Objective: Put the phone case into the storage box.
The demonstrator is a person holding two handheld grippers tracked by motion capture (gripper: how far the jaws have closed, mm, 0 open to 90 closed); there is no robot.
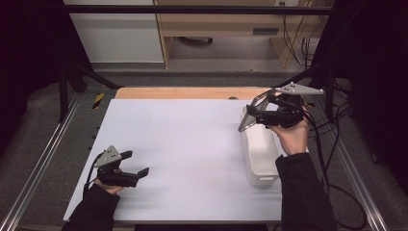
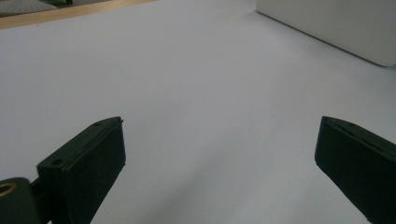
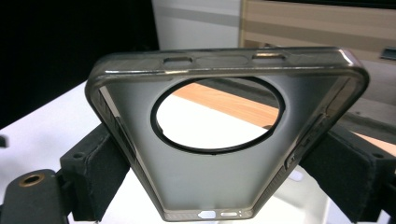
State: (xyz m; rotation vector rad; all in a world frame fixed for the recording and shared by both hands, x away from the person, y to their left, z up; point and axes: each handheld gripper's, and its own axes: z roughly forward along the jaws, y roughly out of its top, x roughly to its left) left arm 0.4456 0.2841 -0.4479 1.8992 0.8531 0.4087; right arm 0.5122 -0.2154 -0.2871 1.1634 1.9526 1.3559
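My right gripper [image 1: 260,117] is shut on a translucent grey phone case [image 1: 252,114], held in the air above the far end of a white rectangular bin [image 1: 260,156]. In the right gripper view the phone case [image 3: 224,177] stands between the two black jaws, its big round camera opening toward the top. My left gripper [image 1: 135,163] rests low over the white table surface [image 1: 183,144] at the near left, open with nothing between its jaws. The left gripper view has the wide-apart fingertips [image 2: 91,161] over the bare white surface and the bin's wall [image 2: 336,23] at the top right.
A wooden strip [image 1: 187,92] runs along the table's far edge. Metal rails [image 1: 43,159] flank both sides, with black frame posts and cables [image 1: 332,130] on the right. Cabinets stand behind the table.
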